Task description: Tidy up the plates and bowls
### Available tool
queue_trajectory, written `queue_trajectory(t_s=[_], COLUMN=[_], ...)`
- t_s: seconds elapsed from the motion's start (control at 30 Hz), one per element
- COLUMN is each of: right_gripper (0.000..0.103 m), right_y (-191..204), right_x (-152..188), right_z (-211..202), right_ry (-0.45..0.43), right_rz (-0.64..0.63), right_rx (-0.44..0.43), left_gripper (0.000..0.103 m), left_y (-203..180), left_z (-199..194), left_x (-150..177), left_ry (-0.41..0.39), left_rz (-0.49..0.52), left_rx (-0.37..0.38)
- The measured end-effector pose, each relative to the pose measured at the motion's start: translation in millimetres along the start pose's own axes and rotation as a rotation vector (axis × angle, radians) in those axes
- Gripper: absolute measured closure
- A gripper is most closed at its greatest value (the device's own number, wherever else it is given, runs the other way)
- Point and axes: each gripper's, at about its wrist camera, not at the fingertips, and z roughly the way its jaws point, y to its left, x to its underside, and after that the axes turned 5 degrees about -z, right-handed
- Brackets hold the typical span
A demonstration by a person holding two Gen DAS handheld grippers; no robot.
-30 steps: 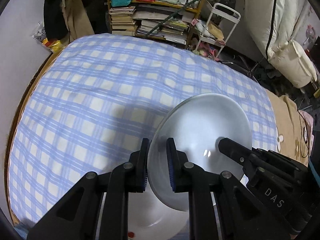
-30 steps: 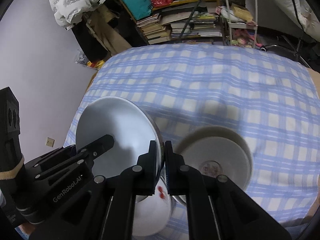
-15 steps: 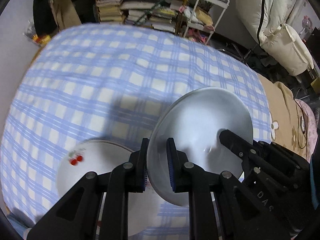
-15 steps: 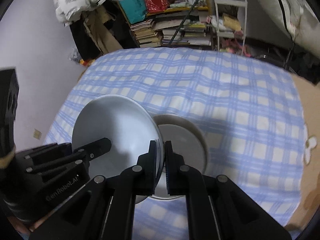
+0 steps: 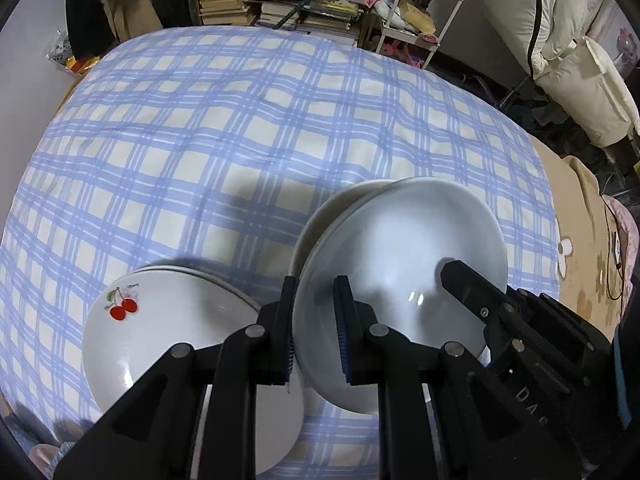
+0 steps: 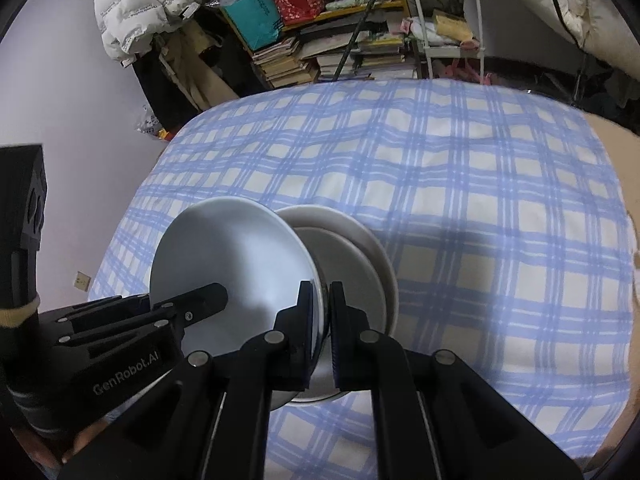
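Observation:
Both grippers hold one white bowl (image 5: 400,264) by opposite rims, tilted over a second white bowl (image 6: 360,264) that rests on the blue checked cloth (image 5: 240,128). My left gripper (image 5: 314,328) is shut on the bowl's near rim. My right gripper (image 6: 320,320) is shut on its other rim; the held bowl also shows in the right wrist view (image 6: 228,252). A cherry-printed plate (image 5: 172,332) lies on a stack at the lower left in the left wrist view. The lower bowl (image 5: 332,208) peeks out behind the held one.
The cloth covers a rounded table. Behind it stand a bookshelf with stacked books (image 5: 280,4), a white trolley (image 5: 424,8) and hanging jackets (image 6: 144,4). A beige flower-printed fabric (image 5: 580,248) lies to the right.
The held bowl moved right, off the cherry plate stack, and now hangs tilted over the second bowl. Both grippers kept their grip.

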Motion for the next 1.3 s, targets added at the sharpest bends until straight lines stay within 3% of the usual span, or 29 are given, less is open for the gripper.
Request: queue_trajectory(t_s=[0.23, 0.53, 0.7, 0.9, 1.13, 1.3], right_gripper=[0.094, 0.094, 0.091, 0.088, 0.080, 0.080], right_y=[-6, -18, -14, 0, -4, -9], right_x=[7, 12, 14, 13, 13, 13], right_z=[-6, 1, 6, 9, 9, 7], right_ry=[-0.041, -0.019, -0.003, -0.012, 0.011, 0.024], right_rz=[0.025, 0.095, 0.083, 0.015, 0.049, 0.082], right_rx=[0.074, 0.059, 0.067, 0.107, 0.062, 0.028], left_gripper=[0.084, 0.085, 0.085, 0.085, 0.085, 0.085], left_y=[-16, -20, -27, -11, 4, 11], left_z=[5, 11, 6, -2, -12, -12], left_x=[-4, -1, 0, -2, 1, 0], left_ry=[-0.004, 0.008, -0.043, -0.051, -0.077, -0.070], left_rz=[0.020, 0.036, 0.089, 0.039, 0.008, 0.006], left_rx=[-0.015, -0.043, -0.140, -0.124, -0.099, -0.106])
